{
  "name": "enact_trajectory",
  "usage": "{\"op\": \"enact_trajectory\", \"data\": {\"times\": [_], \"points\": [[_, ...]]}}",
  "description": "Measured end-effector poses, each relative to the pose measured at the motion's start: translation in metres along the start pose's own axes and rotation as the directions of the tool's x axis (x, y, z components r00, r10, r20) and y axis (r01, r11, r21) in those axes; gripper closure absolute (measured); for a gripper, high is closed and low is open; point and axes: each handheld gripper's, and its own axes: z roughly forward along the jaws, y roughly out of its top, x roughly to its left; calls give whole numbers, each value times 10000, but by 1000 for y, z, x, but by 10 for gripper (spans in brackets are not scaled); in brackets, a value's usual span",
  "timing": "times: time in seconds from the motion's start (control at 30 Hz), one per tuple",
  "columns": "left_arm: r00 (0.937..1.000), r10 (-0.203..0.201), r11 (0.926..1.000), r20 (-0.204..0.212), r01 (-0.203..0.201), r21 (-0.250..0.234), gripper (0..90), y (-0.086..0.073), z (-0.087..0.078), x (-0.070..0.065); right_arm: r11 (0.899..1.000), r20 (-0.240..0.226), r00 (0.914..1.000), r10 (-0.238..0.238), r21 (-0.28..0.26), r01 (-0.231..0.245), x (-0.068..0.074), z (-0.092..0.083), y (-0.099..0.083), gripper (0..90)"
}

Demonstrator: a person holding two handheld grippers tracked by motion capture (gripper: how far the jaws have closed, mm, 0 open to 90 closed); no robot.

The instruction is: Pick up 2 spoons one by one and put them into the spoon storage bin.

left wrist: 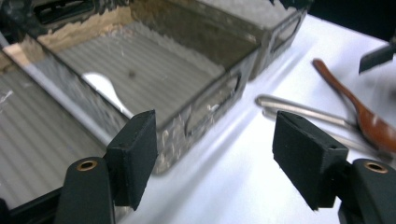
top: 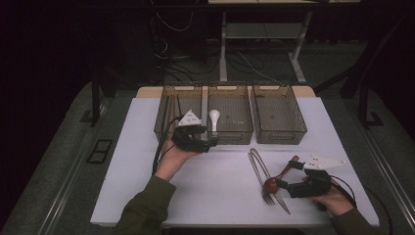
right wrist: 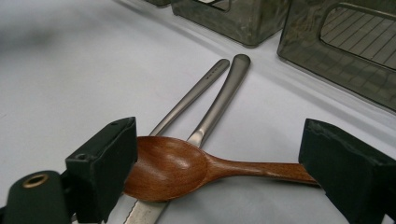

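Wooden spoon point(right wrist: 187, 169) lies lengthwise between the open right tool point(right wrist: 224, 168); left tool point(left wrist: 215, 144) gapes empty.

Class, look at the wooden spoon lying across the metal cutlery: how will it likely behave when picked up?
The wooden spoon looks rigid, so it should lift without bending. It is probably light for its size. Resting across the knife and fork, its glossy bowl might rock or slide, perhaps nudging them.

Brown wooden spoon point(right wrist: 187, 170), white spoon point(top: 214, 117), smoky bins point(top: 279, 115)
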Motion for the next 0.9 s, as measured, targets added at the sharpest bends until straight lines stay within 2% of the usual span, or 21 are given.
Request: {"op": "enact_trajectory", "data": {"times": [0.23, 0.4, 0.53, 0.67, 0.8, 0.87, 0.9], "points": [[10000, -19, 9999, 28, 19, -136, 209, -29, -16, -5, 9999, -221, 9997, 50, 112, -47, 0, 1, 2, 116], [9998, 96, 9996, -165, -100, -272, 142, -47, -29, -9, 9990, -438, 9987, 259, 365, -244, -2, 1, 4, 118], [9998, 68, 9999, -162, -70, -153, 112, -63, -37, -13, 9983, -460, 9987, 231, 551, -206, -1, 2, 8, 116], [9997, 118, 9999, -225, -118, 27, 77, -76, -43, -15, 9977, -261, 9995, 182, 657, -165, -1, 2, 10, 116], [9996, 15, 9999, -267, -12, 114, 23, -85, -48, -17, 9980, -595, 9981, 142, 624, -105, -2, -1, 11, 117], [9996, -121, 9998, -261, 125, 147, 0, -90, -51, -18, 9977, -593, 9982, 72, 670, -32, -2, -1, 13, 118], [9994, -199, 9996, -278, 205, 201, 0, -92, -52, -19, 9974, -524, 9986, 36, 726, 2, -3, -1, 14, 148]]}}
